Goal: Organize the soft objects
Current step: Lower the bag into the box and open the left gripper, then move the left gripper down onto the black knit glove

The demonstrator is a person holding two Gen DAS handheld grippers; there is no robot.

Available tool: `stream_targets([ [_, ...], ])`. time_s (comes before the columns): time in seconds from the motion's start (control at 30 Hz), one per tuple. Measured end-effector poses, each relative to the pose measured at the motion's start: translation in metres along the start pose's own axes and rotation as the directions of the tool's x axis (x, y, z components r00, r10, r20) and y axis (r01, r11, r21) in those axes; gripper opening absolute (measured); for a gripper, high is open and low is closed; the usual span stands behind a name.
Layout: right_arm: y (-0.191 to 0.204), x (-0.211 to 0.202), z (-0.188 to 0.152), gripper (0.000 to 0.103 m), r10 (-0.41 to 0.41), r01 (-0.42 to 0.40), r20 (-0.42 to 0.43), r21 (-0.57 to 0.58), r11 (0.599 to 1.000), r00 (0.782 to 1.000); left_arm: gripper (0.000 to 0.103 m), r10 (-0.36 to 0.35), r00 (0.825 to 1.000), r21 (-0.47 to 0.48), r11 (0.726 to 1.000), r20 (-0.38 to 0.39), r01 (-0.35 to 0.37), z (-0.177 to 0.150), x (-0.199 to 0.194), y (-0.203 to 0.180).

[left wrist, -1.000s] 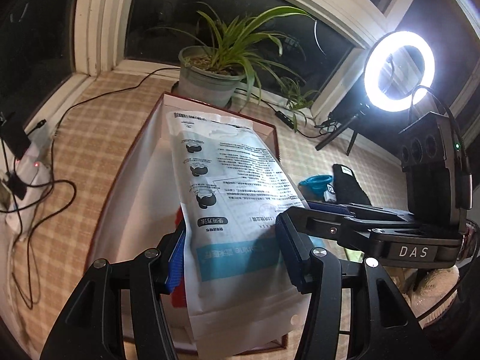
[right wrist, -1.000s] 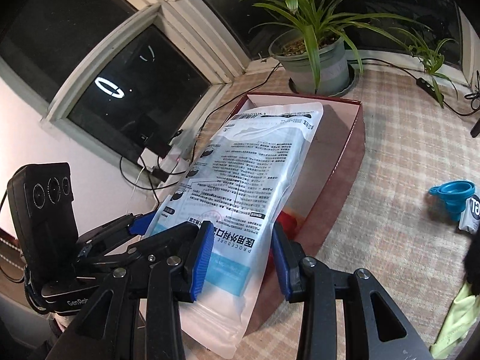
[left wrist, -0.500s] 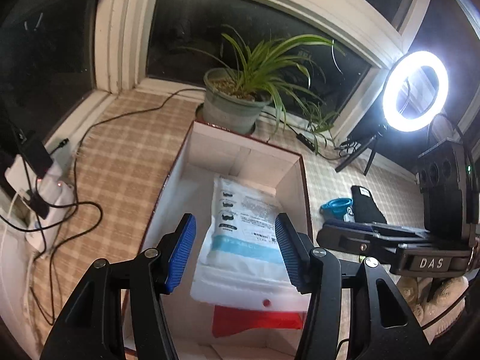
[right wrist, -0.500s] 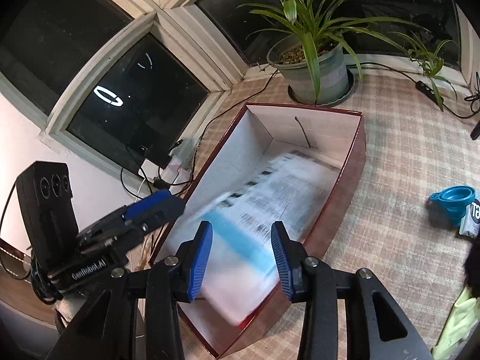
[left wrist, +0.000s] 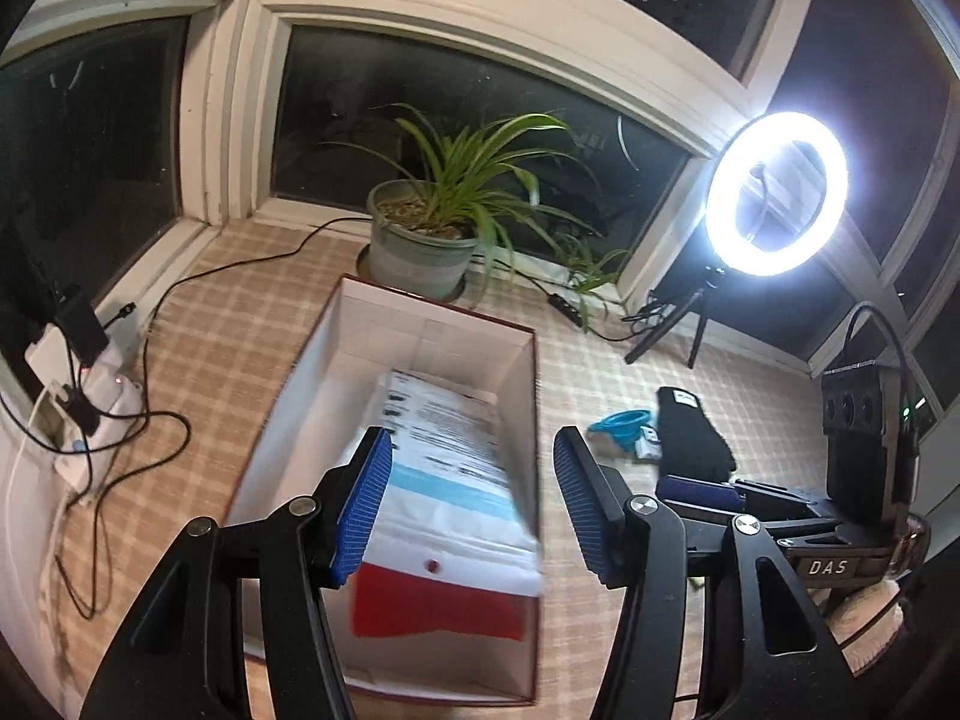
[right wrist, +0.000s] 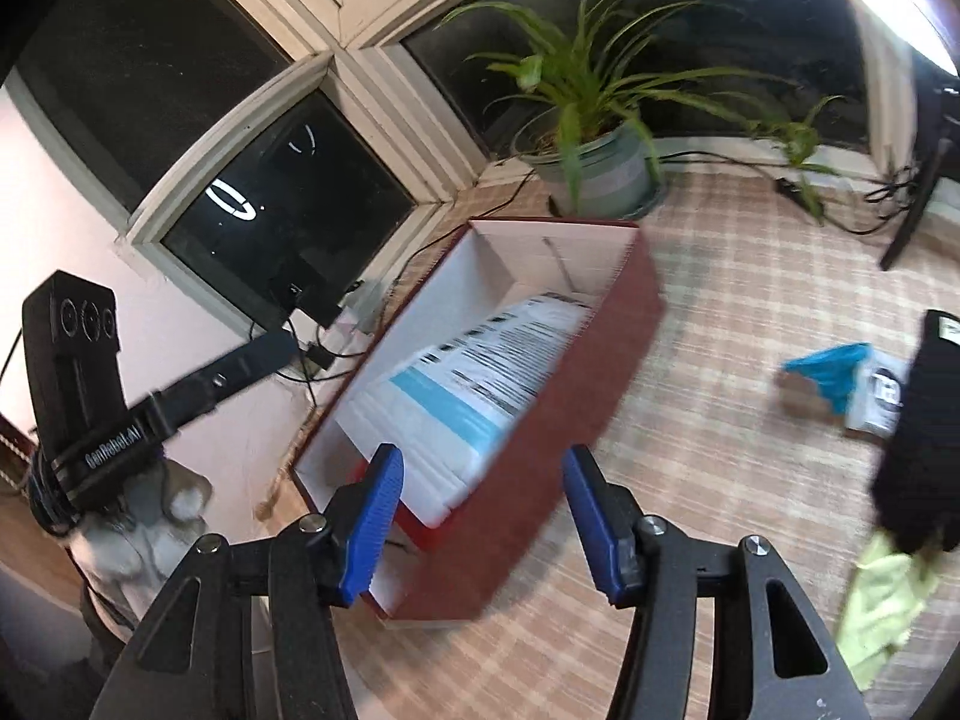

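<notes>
Since one second ago the white packet (left wrist: 447, 468) has left both grippers and now lies flat inside the red box (left wrist: 528, 648), on top of a red item (left wrist: 438, 606). At the bottom of each frame, the left gripper (left wrist: 474, 501) and the right gripper (right wrist: 480, 519) are released, jaws wide apart and holding nothing. In the right middle of the left view lie a black cloth (left wrist: 693, 438) and a blue funnel (left wrist: 621, 423). Farther, at the upper centre, a potted plant (left wrist: 420, 246) stands just behind the box.

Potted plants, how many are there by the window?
2. A big plant in a grey pot stands on the sill just behind the red box. A smaller plant sprouts to its right, near the ring light; its pot is hidden.
</notes>
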State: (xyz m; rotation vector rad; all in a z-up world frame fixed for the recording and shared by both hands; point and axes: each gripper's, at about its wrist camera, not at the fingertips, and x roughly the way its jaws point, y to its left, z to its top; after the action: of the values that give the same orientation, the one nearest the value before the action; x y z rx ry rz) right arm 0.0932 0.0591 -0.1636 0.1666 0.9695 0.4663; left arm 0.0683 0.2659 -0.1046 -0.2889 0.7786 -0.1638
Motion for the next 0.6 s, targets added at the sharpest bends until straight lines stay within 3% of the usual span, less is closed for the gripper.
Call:
stream_targets([
  [0.1, -0.019, -0.021, -0.011, 0.052, -0.024, 0.024, 0.015, -0.008, 1.000, 1.000, 0.061, -0.008, 1.000, -0.006, 1.000, 0.002, 0.008, -0.008, -0.002, -0.016],
  [0.5, -0.141, -0.134, -0.044, 0.052, -0.122, 0.114, 0.088, 0.091, 0.989, 0.989, 0.061, -0.074, 0.996, -0.007, 0.997, -0.043, 0.074, -0.043, 0.026, -0.109],
  [0.57, -0.163, -0.151, -0.048, 0.054, -0.140, 0.128, 0.103, 0.114, 0.985, 0.985, 0.061, -0.089, 0.994, -0.009, 0.996, -0.058, 0.088, -0.047, 0.034, -0.124],
  [0.6, -0.170, -0.156, -0.048, 0.060, -0.147, 0.134, 0.108, 0.120, 0.984, 0.983, 0.061, -0.094, 0.993, -0.007, 0.996, -0.065, 0.093, -0.049, 0.036, -0.130],
])
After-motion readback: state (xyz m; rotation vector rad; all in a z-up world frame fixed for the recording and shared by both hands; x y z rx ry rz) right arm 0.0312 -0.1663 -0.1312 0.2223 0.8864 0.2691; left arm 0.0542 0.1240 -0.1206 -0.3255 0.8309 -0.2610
